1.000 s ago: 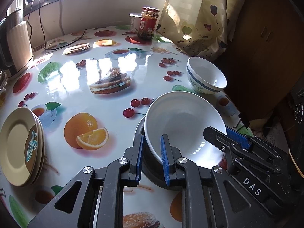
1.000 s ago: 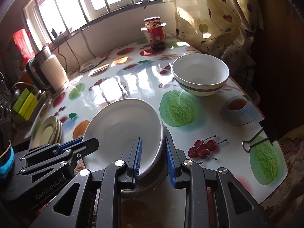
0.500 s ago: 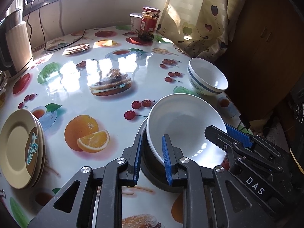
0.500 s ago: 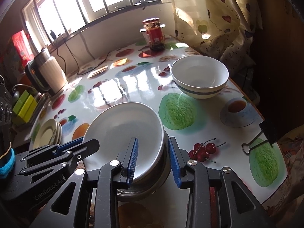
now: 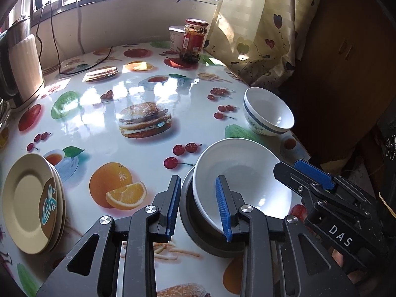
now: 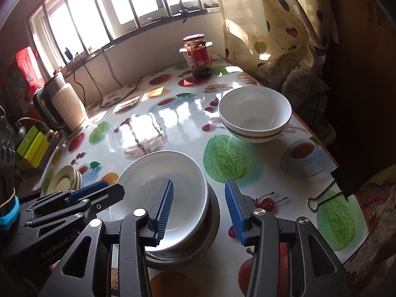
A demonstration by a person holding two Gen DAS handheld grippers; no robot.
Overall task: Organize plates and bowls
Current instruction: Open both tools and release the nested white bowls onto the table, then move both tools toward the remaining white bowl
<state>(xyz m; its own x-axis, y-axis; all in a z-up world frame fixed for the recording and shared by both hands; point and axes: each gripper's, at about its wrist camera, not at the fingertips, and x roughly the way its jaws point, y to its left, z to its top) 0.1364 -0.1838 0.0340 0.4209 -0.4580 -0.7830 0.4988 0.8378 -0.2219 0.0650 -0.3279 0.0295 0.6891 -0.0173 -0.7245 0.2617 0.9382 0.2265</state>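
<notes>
Release stage: we keep left gripper (image 5: 199, 204) and right gripper (image 6: 199, 209) spread, clearing white ceramic bowl (image 5: 241, 182) nested in dark metal bowl (image 6: 210, 225); we'd retreat straight back, no rim contact.

A glossy worktop (image 5: 104, 113) printed with fruit and burgers fills most of the frame. At its far edge, top centre, a red-labelled jar (image 5: 194, 40) stands just beside a white tub (image 5: 176, 37). An electric kettle (image 5: 21, 66) sits at the upper left, a heart-patterned curtain (image 5: 257, 37) hangs upper right, and a binder clip (image 6: 331, 190) grips the worktop's right edge.
</notes>
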